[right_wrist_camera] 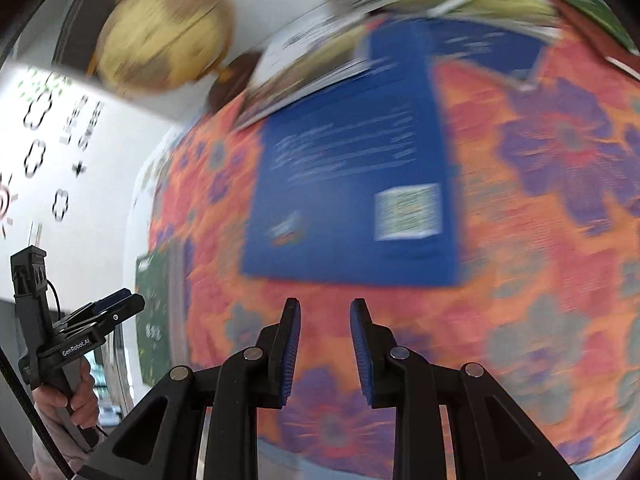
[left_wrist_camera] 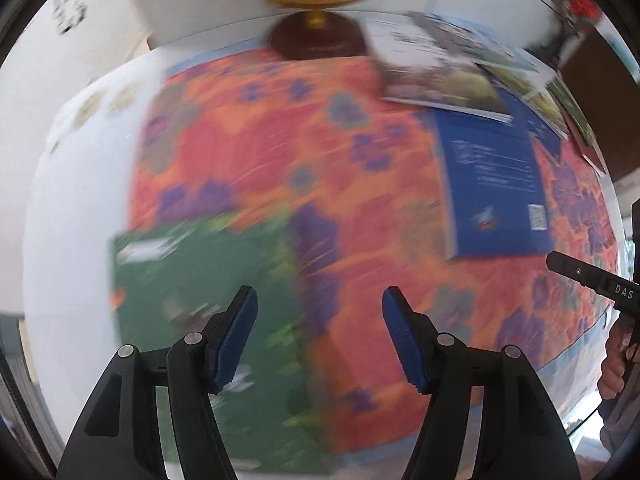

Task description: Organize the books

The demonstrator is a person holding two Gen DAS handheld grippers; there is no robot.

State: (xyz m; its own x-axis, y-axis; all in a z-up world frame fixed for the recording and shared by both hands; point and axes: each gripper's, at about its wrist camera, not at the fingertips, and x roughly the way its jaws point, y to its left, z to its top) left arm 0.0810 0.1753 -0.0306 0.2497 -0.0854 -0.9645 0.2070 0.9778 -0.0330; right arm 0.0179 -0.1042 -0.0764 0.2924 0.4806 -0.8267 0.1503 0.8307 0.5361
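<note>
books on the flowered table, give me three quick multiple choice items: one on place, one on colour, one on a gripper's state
1. Where does the green book lie relative to the blue book in the left wrist view?
A. on top of it
B. apart, to its left
C. under it

2. What colour is the cloth under the books?
A. orange-red with purple flowers
B. plain white
C. black and yellow

3. What is between the right gripper jaws?
A. the blue book
B. the globe
C. nothing

Key: 1 B, bare cloth separates them; 2 A, the pattern shows in both views; 3 C, the jaws stand narrowly parted with only cloth behind them.
</note>
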